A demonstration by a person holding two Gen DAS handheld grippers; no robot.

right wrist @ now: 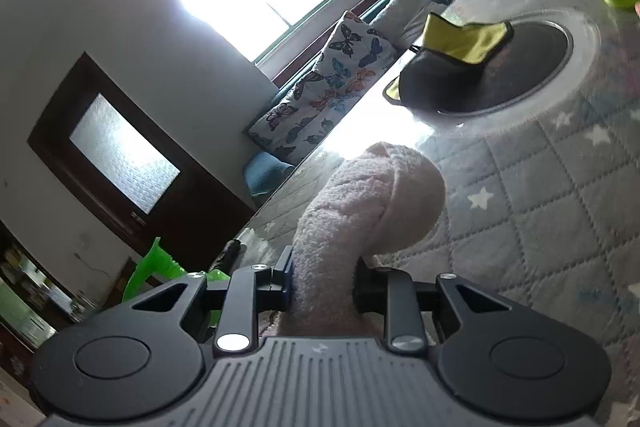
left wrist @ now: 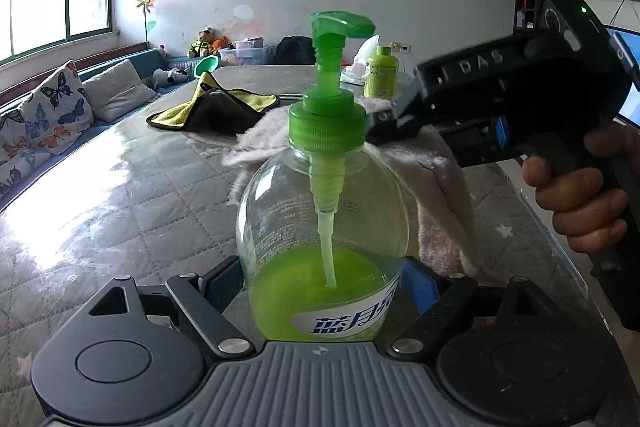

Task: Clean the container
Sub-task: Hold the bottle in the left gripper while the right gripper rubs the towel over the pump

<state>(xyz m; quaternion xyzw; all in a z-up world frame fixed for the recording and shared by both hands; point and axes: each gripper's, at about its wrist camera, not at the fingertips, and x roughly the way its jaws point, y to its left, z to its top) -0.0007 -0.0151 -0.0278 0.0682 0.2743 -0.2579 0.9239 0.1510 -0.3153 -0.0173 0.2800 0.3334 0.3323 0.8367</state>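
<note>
A clear pump bottle [left wrist: 320, 227] with a green pump top and green liquid in its lower part stands upright between the fingers of my left gripper [left wrist: 324, 283], which is shut on its body. My right gripper [right wrist: 322, 287] is shut on a pale pink fluffy cloth [right wrist: 360, 211]. In the left wrist view the right gripper [left wrist: 384, 123] reaches in from the right beside the green cap, and the pink cloth [left wrist: 440, 187] drapes behind the bottle's shoulder.
A yellow-and-grey cloth [left wrist: 212, 109] lies further back on the quilted, glass-covered table [left wrist: 120, 207]. A small green bottle [left wrist: 381, 71] stands at the far side. A sofa with a butterfly cushion [left wrist: 44, 115] runs along the left. A round dark inset [right wrist: 520, 67] is in the table.
</note>
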